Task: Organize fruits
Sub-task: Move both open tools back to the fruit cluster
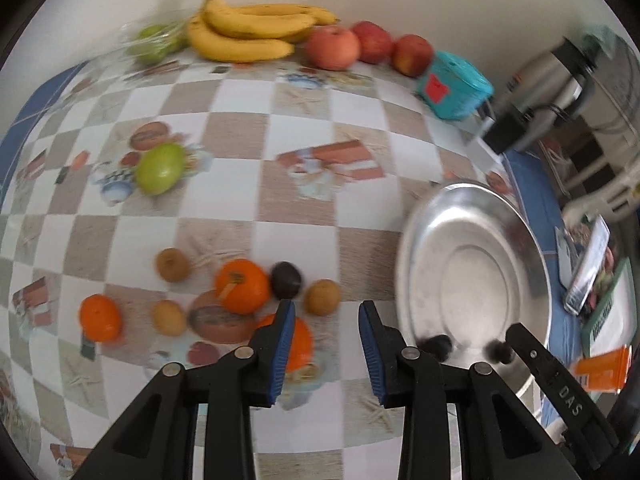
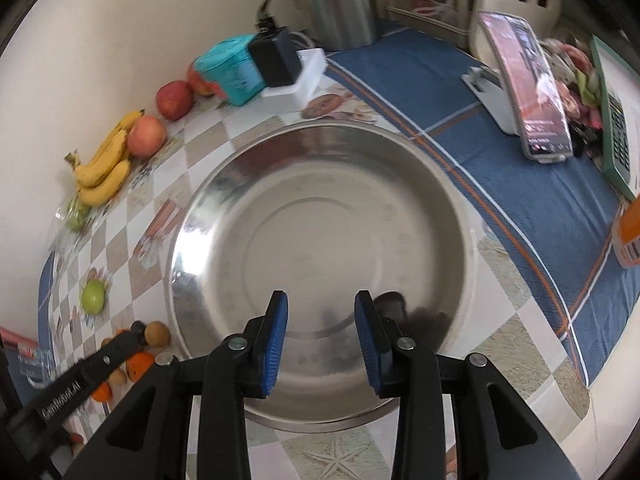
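Left gripper point(image 1: 326, 344) gapes empty at lower centre, oranges point(image 1: 242, 286) just up-left of it. Right gripper point(image 2: 320, 334), also gaping, hovers over the bowl point(image 2: 320, 216).

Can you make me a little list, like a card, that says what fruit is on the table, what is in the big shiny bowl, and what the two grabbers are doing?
bowl: steel bowl, no fruit inside
back by wall: bananas, red apples
middle: green fruit
near cluster: oranges, brown fruits, dark plum
left gripper: open, above the cluster
right gripper: open, over the bowl
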The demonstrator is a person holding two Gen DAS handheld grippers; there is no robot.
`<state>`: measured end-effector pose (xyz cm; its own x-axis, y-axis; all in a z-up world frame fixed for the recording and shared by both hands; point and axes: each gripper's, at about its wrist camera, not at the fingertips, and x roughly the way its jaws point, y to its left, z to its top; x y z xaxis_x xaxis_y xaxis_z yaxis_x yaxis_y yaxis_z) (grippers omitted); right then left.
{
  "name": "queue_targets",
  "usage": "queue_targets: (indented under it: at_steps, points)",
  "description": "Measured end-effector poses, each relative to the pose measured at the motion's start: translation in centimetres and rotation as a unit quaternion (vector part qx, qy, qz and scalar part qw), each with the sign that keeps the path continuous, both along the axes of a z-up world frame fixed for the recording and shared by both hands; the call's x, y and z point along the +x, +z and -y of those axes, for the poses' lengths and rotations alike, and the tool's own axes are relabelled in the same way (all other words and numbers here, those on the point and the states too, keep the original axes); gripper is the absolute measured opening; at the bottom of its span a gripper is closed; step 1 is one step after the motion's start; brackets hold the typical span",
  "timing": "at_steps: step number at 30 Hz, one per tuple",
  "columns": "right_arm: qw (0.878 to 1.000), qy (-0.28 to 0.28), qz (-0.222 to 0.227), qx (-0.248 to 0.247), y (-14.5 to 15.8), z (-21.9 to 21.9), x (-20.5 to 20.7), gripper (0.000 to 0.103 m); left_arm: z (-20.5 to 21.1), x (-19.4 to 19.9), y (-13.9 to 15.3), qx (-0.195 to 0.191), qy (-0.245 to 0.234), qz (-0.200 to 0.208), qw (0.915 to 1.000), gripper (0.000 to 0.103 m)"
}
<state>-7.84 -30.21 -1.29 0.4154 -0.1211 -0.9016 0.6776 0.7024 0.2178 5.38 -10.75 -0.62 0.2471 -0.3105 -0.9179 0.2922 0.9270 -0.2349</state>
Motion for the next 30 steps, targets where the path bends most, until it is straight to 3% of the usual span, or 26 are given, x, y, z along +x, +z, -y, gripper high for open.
queue_targets:
  at_steps: [5, 9, 11, 14, 18, 22, 25, 30]
  points:
    - [1.000, 0.030, 0.001, -0.004, 0.1, -1.2, 0.6, 0.035, -2.0, 0.7, 0.2, -0.004, 0.027, -0.004, 0.9996, 0.038]
    - [0.999, 0.048, -0.006, -0.007, -0.1, -2.0, 1.1, 0.035, -2.8, 1.0, 0.2, 0.000, 0.040, -0.004, 0.9992, 0.060]
    - [0.998, 0.057, -0.012, -0.009, -0.3, -2.2, 1.3, 0.036, -3.0, 1.1, 0.2, 0.005, 0.044, -0.002, 0.9990, 0.064]
    - [0.997, 0.066, -0.023, -0.015, -0.6, -2.6, 1.6, 0.055, -3.1, 1.2, 0.0, 0.016, 0.046, -0.002, 0.9988, 0.074]
    - [0.996, 0.077, -0.034, -0.033, -0.9, -3.2, 1.9, 0.066, -3.0, 1.3, -0.4, 0.032, 0.044, -0.001, 0.9985, 0.080]
    - [0.995, 0.084, -0.038, -0.044, -1.0, -3.4, 2.0, 0.069, -3.0, 1.3, -0.5, 0.049, 0.046, 0.005, 0.9977, 0.086]
    - [0.994, 0.086, -0.039, -0.049, -1.0, -3.5, 2.1, 0.082, -3.2, 1.3, -0.6, 0.059, 0.049, 0.009, 0.9970, 0.093]
    - [0.994, 0.085, -0.038, -0.051, -1.1, -3.4, 2.1, 0.083, -3.4, 1.6, -0.6, 0.062, 0.052, 0.009, 0.9967, 0.097]
